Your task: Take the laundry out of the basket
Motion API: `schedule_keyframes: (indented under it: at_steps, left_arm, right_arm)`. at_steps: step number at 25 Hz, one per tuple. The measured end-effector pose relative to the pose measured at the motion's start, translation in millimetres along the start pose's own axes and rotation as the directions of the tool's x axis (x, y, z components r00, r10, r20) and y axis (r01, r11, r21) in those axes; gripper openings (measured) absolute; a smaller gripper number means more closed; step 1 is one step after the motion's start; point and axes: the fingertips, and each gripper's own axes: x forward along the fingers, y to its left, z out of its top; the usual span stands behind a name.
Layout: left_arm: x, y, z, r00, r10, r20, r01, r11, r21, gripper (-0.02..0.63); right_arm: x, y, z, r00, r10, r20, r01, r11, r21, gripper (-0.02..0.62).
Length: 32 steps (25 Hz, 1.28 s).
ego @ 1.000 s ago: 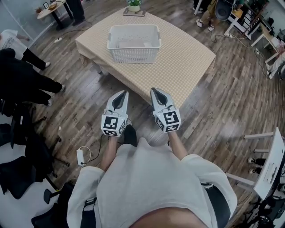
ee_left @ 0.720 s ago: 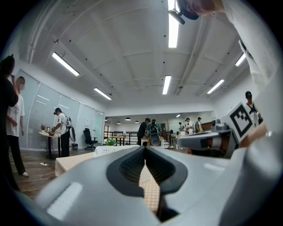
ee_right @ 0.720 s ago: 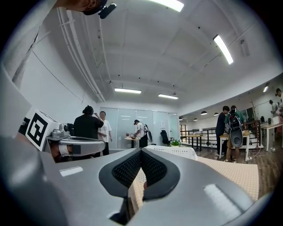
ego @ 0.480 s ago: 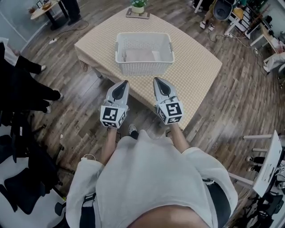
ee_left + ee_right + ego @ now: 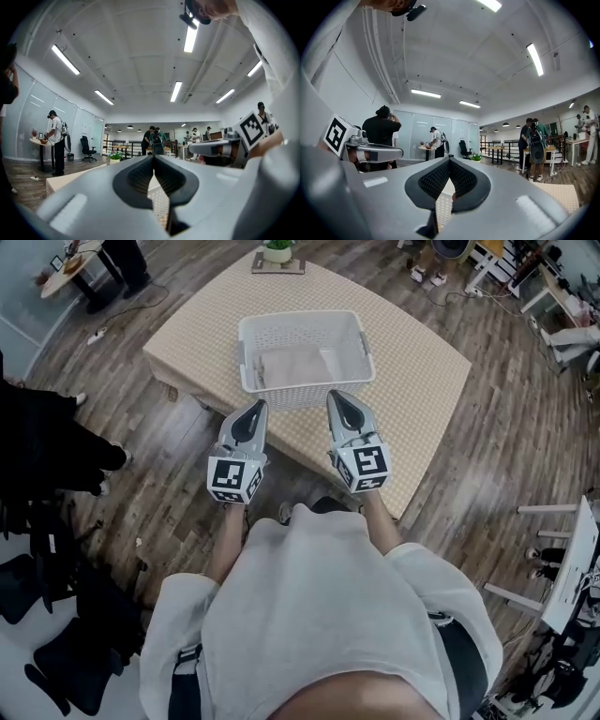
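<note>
- Though they point straight at the work, the left gripper and right gripper are both clenched tip to tip, with nothing between them.
- To do this reach well, I'd say: part the jaws before crossing the rim of the basket, dip the noses, and pinch a raised fold rather than the mesh wall.
- Both are held level and side by side, forearms stretched out from the chest, tips just short of the basket's near wall.
- Pale laundry lies flat on the basket's floor, untouched, on the checked table.
</note>
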Motion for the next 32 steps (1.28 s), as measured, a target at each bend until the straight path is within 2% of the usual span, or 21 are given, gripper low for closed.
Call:
schedule_keyframes:
  at_steps: [6, 14, 20, 24, 32]
  left_arm:
    - [44, 8, 4, 1.000, 0.007, -0.007, -0.007, 1.000, 0.019, 0.008]
    - [105, 21, 17, 0.999, 0.052, -0.009, -0.051, 0.997, 0.054, 0.008]
    - [131, 23, 26, 0.996, 0.089, -0.014, -0.088, 0.994, 0.070, 0.008]
    - [145, 30, 31, 0.994, 0.108, -0.014, -0.107, 0.992, 0.063, 0.008]
    - [172, 48, 27, 0.996, 0.085, -0.030, -0.084, 0.996, 0.039, 0.009]
  right_arm:
    - [31, -37, 4, 1.000, 0.000, 0.027, 0.000, 1.000, 0.012, -0.002]
    - [78, -80, 14, 0.996, 0.051, 0.069, -0.052, 0.998, 0.026, -0.002]
    - [96, -113, 21, 0.993, 0.065, 0.100, -0.073, 0.995, 0.074, -0.002]
    - [111, -119, 25, 0.990, 0.079, 0.117, -0.091, 0.991, 0.100, -0.002]
    - [134, -140, 23, 0.995, 0.030, 0.097, -0.040, 0.994, 0.102, -0.002]
